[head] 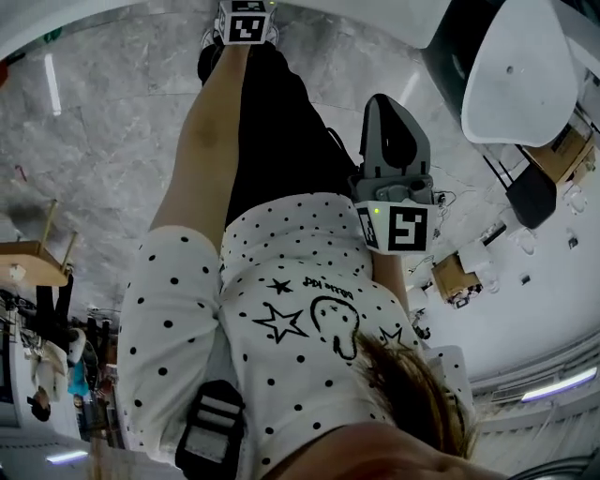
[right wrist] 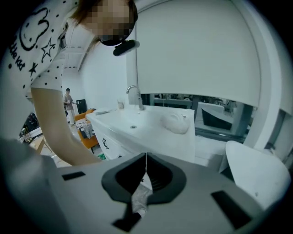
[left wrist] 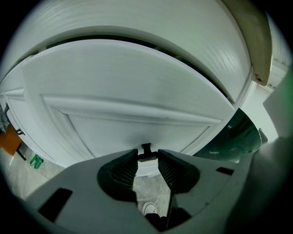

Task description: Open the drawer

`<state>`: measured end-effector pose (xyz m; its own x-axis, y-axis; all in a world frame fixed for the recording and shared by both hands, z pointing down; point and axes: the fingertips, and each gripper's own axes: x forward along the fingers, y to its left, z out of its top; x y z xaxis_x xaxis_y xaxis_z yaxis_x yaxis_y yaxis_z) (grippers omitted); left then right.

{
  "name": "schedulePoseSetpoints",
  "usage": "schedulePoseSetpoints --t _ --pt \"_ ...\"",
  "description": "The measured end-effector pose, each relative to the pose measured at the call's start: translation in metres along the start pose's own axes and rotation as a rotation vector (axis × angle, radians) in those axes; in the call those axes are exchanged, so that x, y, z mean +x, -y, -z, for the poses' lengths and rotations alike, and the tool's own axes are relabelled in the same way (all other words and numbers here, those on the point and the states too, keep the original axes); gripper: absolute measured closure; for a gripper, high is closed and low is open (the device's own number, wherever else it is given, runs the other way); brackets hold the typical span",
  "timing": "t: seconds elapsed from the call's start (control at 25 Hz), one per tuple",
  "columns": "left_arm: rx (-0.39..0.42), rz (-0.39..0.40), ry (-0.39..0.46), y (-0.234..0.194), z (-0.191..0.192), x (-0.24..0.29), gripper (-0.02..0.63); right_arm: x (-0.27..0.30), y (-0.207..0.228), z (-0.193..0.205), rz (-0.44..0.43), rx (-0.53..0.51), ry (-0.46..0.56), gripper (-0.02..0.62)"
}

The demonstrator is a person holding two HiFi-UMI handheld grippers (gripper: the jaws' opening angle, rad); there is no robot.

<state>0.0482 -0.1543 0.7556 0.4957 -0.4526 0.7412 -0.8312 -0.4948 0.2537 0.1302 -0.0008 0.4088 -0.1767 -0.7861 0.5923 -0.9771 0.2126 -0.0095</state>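
In the left gripper view a white panelled drawer front (left wrist: 128, 91) fills the picture. Its small dark handle (left wrist: 146, 151) sits between the ribbed pads of my left gripper (left wrist: 147, 160), which press on it from both sides. A dark gap runs along the drawer front's upper edge. In the head view only the left gripper's marker cube (head: 247, 21) shows, at the end of the outstretched arm. My right gripper (right wrist: 145, 170) is shut with nothing between its pads and points away from the drawer, toward a white counter. In the head view its body (head: 394, 150) hangs beside the person's shirt.
A white counter (right wrist: 151, 132) with a tap (right wrist: 132, 93) and a white lump (right wrist: 176, 122) stands ahead of the right gripper. A white chair (right wrist: 256, 169) is at its right. The person's bare arm (right wrist: 55, 128) crosses at the left. Grey marble floor (head: 103, 131) lies below.
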Motion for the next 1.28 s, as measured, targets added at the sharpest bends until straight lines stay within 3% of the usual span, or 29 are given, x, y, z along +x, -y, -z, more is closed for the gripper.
schedulePoseSetpoints --t 0.32,1.28 --pt "0.0 0.023 -0.03 0.015 0.0 0.023 0.466 0.005 0.03 0.013 0.01 0.08 -0.003 0.58" --pt "-0.013 0.029 -0.038 0.008 0.021 0.003 0.466 0.007 0.004 0.023 -0.021 0.086 -0.034 0.581"
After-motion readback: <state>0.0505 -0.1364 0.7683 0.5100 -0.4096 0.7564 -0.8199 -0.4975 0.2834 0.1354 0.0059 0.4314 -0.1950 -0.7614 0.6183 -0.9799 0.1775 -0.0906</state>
